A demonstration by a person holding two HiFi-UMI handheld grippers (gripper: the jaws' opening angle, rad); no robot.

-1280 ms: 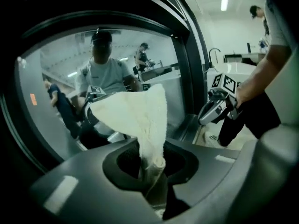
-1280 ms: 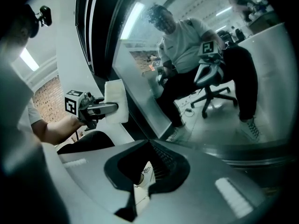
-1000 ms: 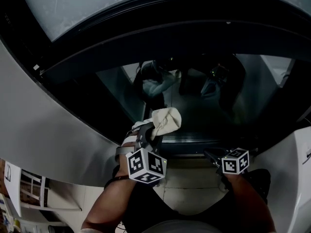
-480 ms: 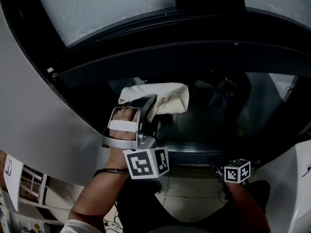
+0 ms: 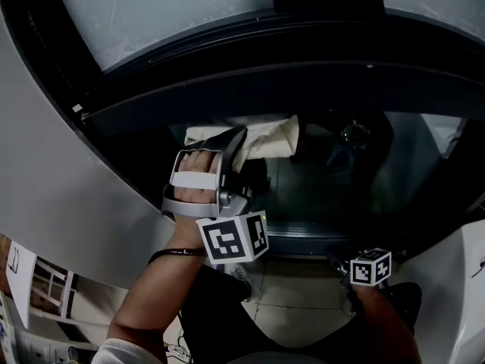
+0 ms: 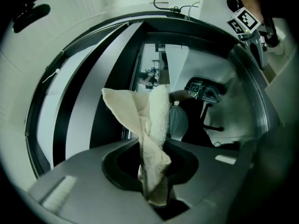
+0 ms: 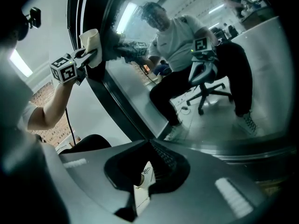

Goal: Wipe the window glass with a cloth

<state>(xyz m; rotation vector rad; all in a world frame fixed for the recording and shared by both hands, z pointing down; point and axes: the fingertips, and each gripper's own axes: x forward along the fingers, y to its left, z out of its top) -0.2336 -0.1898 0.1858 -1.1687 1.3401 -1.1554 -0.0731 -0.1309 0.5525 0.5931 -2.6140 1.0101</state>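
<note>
My left hand-held gripper [image 5: 236,139] clamps the cloth [image 5: 261,139] at the top of the window glass [image 5: 326,188]. The right hand-held gripper [image 7: 149,146] hangs low, jaws together, empty. Pressing hard could tug the bunched cloth free.

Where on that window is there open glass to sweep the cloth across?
Open glass runs right of the cloth and below it down to the bottom rail. Crowded at upper left, where the left hand-held gripper clamps the cloth beside the dark frame.
</note>
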